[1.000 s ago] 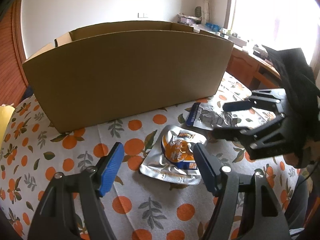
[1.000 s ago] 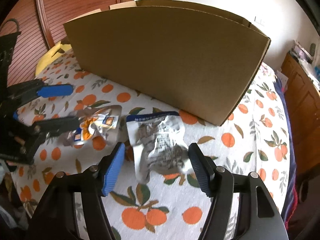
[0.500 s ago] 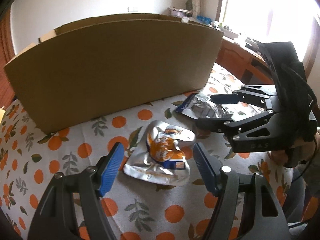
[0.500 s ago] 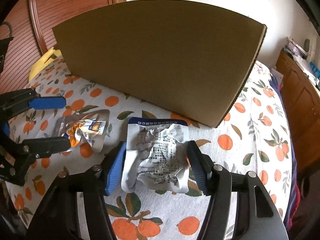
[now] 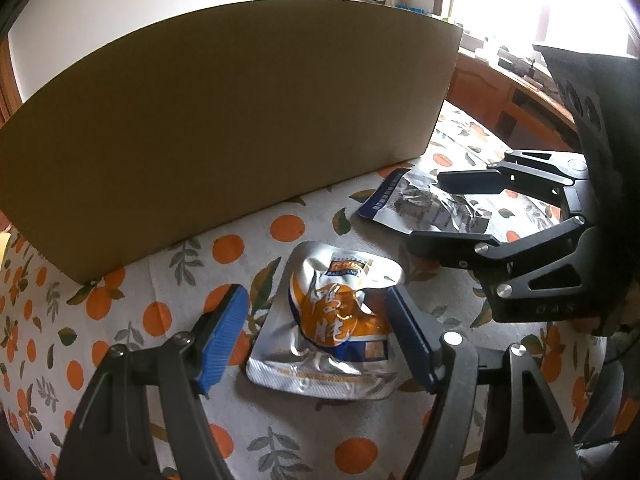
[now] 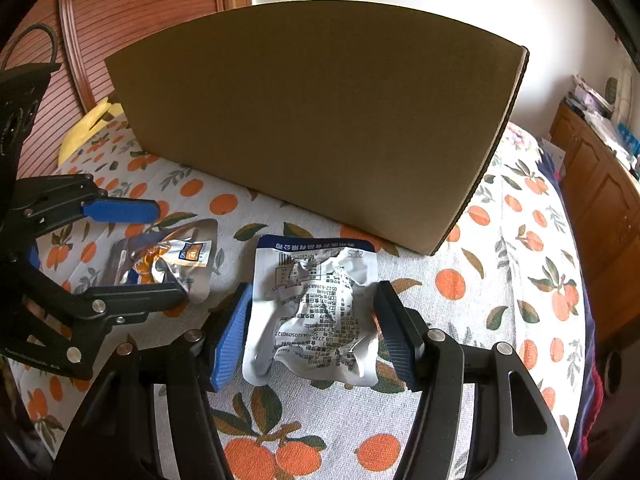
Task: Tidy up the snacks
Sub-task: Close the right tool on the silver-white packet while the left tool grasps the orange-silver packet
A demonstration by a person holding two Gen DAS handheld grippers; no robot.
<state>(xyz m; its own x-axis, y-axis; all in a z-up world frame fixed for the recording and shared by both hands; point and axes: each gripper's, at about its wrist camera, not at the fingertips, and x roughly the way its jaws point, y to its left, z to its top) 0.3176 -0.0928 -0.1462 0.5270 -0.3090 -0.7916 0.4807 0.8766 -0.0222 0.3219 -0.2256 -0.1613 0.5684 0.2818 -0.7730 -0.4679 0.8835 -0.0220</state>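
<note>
Both grippers stand spread: the left gripper [image 5: 320, 330] straddles the orange snack pouch [image 5: 334, 322], the right gripper [image 6: 312, 328] the silver packet [image 6: 320, 306] (print side up), on the orange-patterned tablecloth [image 6: 500, 280] before the cardboard box [image 6: 320, 120].

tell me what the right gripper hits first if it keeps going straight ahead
Probably the silver snack packet lying between the open right gripper fingers; past that, the cardboard box wall. Depth is hard to judge here.

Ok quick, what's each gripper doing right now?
Left gripper: open, straddling the orange snack pouch.
Right gripper: open, straddling the white snack pouch.
</note>
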